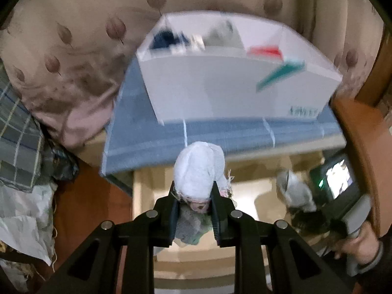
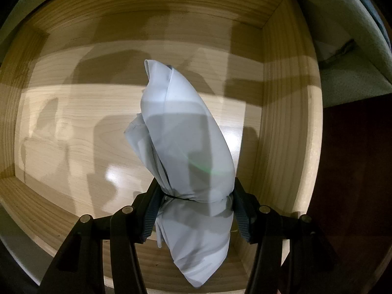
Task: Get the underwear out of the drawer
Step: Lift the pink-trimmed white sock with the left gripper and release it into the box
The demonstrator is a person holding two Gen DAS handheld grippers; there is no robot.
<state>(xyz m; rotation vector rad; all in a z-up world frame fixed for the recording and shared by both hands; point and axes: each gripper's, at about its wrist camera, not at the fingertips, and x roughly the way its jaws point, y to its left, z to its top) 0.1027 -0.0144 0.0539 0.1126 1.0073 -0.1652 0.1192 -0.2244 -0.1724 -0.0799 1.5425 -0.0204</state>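
Both garments clamped: white bundle (image 1: 198,171) in left gripper (image 1: 194,210), grey piece (image 2: 186,134) in right gripper (image 2: 196,201). Bunched, narrow grips; slippage back into drawer (image 2: 289,112) possible.

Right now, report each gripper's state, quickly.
Left gripper: shut on a rolled white knitted garment.
Right gripper: shut on a bunched pale grey smooth garment above the wooden drawer.

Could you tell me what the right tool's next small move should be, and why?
Probably lift straight up. The right tool is shut on the grey underwear, which hangs bunched over the wooden drawer floor, its walls standing all around, so rising should clear them.
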